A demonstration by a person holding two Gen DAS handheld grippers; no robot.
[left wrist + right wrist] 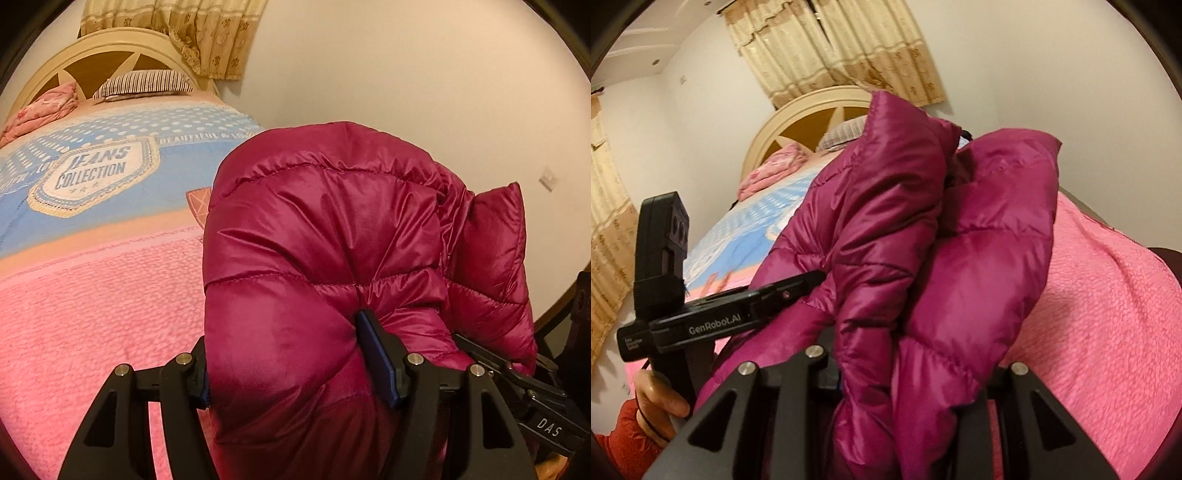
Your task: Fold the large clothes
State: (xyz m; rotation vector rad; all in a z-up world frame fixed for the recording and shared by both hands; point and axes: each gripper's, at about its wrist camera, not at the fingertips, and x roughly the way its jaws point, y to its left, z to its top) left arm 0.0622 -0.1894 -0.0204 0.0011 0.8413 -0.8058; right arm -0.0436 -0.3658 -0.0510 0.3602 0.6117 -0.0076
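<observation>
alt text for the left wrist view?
The left gripper has its jaws clamped on a bunched magenta puffer jacket, held above a pink bedspread. Behind: a blue patterned blanket, striped pillow and headboard.

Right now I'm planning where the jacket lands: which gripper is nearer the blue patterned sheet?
Left. The left gripper holds the jacket beside the blue sheet; the right gripper is farther out.

The puffy jacket (332, 258) hides the left gripper's left finger and much of the bed (92, 295) behind it. In the right wrist view it buries both fingertips of the right gripper (916, 384). The hand (657, 402) is cut off by the picture's edge.
</observation>
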